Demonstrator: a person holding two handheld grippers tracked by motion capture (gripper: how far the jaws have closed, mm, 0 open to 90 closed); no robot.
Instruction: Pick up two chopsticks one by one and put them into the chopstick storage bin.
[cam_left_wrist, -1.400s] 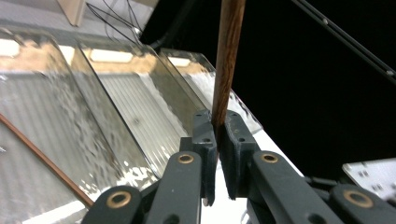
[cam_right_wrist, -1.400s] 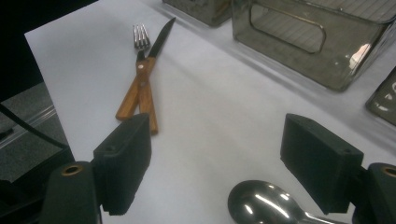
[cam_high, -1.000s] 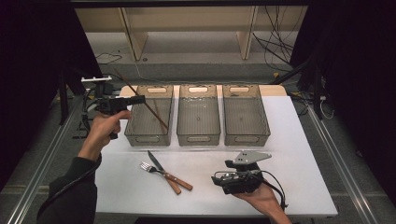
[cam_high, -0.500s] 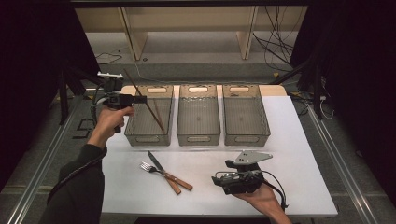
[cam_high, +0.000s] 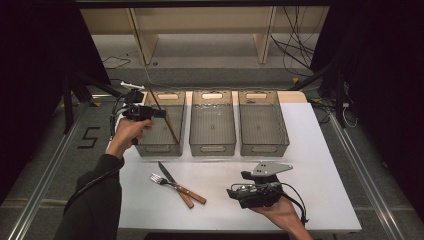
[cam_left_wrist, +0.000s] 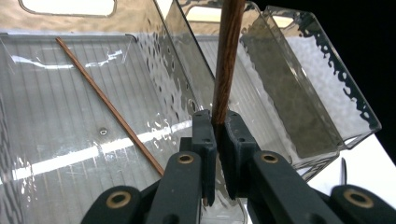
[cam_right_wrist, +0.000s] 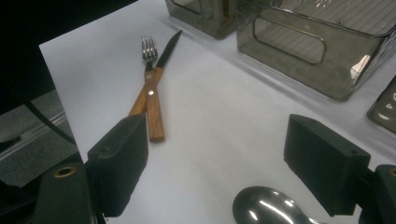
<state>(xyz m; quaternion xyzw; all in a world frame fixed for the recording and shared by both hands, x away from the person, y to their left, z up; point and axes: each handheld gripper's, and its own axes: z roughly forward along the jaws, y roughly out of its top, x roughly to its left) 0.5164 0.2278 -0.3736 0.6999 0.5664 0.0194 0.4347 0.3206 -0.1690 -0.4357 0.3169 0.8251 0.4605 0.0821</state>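
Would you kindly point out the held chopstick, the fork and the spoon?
Chopstick (cam_left_wrist: 225, 60), left gripper view, on its shaft above the tongs.
Fork (cam_right_wrist: 148, 48), right gripper view, on its tines.
Spoon (cam_right_wrist: 266, 207), right gripper view, on its bowl.

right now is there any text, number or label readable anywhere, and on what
"5": a large pale numeral painted on the dark floor, left of the table.
No readable print on the three clear bins, the fork, the knife, the chopstick held by the left gripper, or the right gripper.
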